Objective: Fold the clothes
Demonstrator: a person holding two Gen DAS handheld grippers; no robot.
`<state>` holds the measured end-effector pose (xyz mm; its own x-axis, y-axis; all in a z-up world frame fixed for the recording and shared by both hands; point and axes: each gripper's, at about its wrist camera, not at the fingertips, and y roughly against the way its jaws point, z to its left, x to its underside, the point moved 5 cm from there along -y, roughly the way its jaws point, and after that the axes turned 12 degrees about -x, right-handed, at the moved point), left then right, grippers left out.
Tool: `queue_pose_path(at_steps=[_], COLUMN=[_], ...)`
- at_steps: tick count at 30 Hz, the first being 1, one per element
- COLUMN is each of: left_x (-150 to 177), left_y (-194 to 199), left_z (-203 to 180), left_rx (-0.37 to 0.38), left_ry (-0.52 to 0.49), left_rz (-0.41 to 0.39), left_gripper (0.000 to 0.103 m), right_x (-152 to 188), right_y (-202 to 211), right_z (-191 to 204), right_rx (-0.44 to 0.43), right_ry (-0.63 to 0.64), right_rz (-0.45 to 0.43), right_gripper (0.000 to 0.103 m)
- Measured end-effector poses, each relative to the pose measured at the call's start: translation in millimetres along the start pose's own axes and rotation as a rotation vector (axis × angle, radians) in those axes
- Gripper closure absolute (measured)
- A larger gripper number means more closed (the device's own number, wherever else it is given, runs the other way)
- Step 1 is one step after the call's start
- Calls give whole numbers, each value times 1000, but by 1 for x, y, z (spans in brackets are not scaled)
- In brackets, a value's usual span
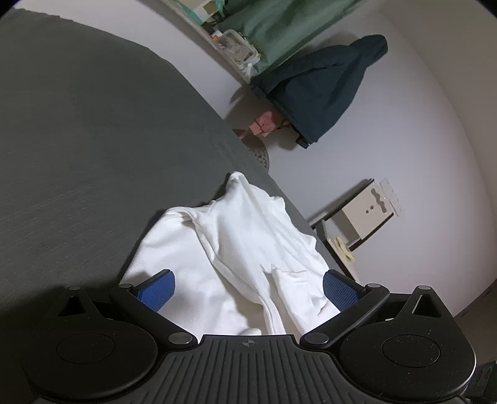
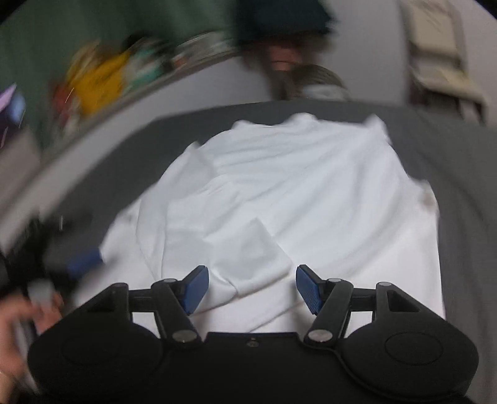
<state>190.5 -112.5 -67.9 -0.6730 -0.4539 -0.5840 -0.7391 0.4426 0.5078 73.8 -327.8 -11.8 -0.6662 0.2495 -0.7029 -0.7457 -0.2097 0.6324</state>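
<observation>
My left gripper has its two fingers spread wide apart, nothing between them, each tipped with a blue ribbed pad on a black linkage. It hangs just above the near edge of one white garment, a soft knit shirt lying rumpled on the dark grey surface, close to that surface's right-hand edge. I count one patch pocket on the cloth, just inside my right-hand pad.

My right gripper is likewise parted, two blue pads with the same fine ribbing, holding nothing. Below it the same white garment spreads in shallow creases across the grey surface; the view is smeared with motion. At the left of that view I see the other gripper's blue pad touching the cloth's edge, and a hand behind it.

Farther out in the left view: one dark blue cloth heap, one green drape, one clear plastic tub, one pale boxy stand on a light floor.
</observation>
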Motion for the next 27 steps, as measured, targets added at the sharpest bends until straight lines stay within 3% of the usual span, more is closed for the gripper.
queue_pose_path(at_steps=[2,5,9,13,20,27], left_x=[0,0,0,-1,-1,1], left_y=[1,2,4,6,9,8], left_z=[-1,-2,-6,-7,-4,-13], left_rx=[-2,-4,9,17,21,51], left_ry=[-11,-32,-50,-50,-28,-74], left_rz=[1,3,3,1,9,25], left_gripper=[0,0,0,0,0,0], right_x=[1,20,43,49,23,9], right_y=[-21,-40,-22,4,-30,-1], right_z=[7,13,20,26,8,-21], right_rx=[22,53,73,82,93,104], right_ry=[115,172,209,197,205,150], right_rz=[76,176,213,202,127,56], right_gripper=[40,40,38,38,29,27])
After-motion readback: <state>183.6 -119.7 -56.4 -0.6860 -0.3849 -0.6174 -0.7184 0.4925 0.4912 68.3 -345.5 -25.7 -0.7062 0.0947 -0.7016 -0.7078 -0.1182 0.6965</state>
